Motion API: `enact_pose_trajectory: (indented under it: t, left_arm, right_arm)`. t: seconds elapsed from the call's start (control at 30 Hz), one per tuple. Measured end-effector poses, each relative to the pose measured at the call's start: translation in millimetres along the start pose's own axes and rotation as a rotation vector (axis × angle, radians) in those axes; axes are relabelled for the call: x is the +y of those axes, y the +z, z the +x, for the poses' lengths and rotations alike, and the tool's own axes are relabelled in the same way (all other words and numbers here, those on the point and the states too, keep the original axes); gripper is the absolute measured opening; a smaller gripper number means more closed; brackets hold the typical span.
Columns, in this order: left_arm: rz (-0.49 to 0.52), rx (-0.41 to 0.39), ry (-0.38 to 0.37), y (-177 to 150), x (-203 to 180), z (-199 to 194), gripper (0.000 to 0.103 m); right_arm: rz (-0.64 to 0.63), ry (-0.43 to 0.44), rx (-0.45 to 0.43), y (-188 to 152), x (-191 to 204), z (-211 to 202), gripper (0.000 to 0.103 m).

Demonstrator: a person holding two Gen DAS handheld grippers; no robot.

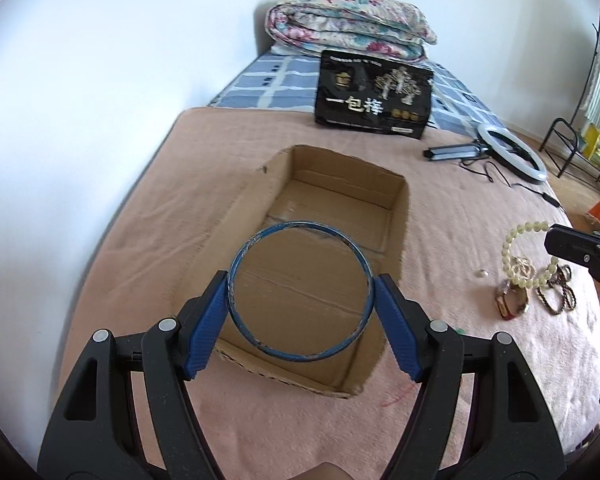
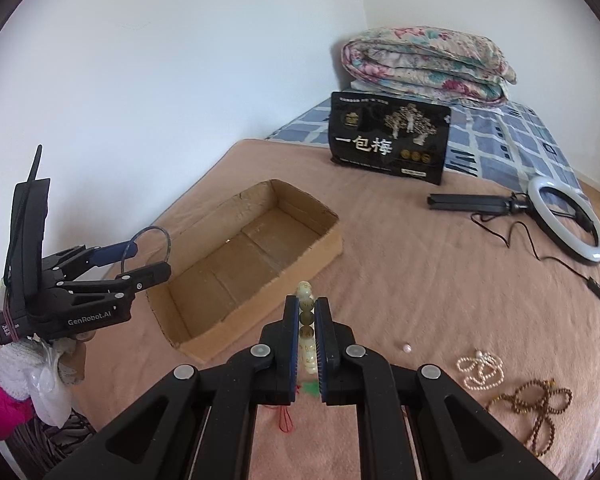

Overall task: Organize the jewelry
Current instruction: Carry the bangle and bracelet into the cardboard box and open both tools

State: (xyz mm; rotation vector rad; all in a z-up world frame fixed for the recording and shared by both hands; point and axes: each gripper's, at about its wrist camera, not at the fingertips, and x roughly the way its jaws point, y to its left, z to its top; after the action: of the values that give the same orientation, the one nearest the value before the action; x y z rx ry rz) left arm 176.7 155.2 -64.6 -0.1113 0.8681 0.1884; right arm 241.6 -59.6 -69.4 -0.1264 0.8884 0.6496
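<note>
Pads of the left gripper (image 1: 300,300) clamp the blue bangle (image 1: 300,290) by its outer edge, holding it above the near end of the cardboard box (image 1: 396,196). To drop it cleanly, I would lower it below the rim before opening. The right gripper (image 2: 307,320) is clenched on a cream bead bracelet (image 2: 306,308) beside the box; more strands (image 2: 480,368) lie on the blanket (image 2: 420,260).
</note>
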Motion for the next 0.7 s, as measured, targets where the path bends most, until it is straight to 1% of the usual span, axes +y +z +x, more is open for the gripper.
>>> enact_pose_trajectory:
  t: [0.1, 0.23, 0.37, 0.53, 0.7]
  left_arm:
    - [-0.011, -0.009, 0.008, 1, 5, 1, 0.074]
    - [0.003, -0.01, 0.014, 2, 6, 3, 0.074]
    - [-0.002, -0.008, 0.008, 2, 7, 4, 0.074]
    - [-0.024, -0.016, -0.003, 6, 11, 2, 0.074]
    - [-0.035, 0.01, -0.01, 6, 16, 11, 0.074]
  right_arm:
    - [-0.019, 0.004, 0.0, 8, 10, 11, 0.005]
    - [-0.04, 0.009, -0.001, 18, 24, 24, 0.005]
    - [-0.051, 0.018, -0.002, 27, 37, 39, 0.005]
    - [-0.049, 0.023, 0.002, 38, 43, 59, 0.005]
    - [-0.043, 0.028, 0.024, 47, 46, 81, 0.005]
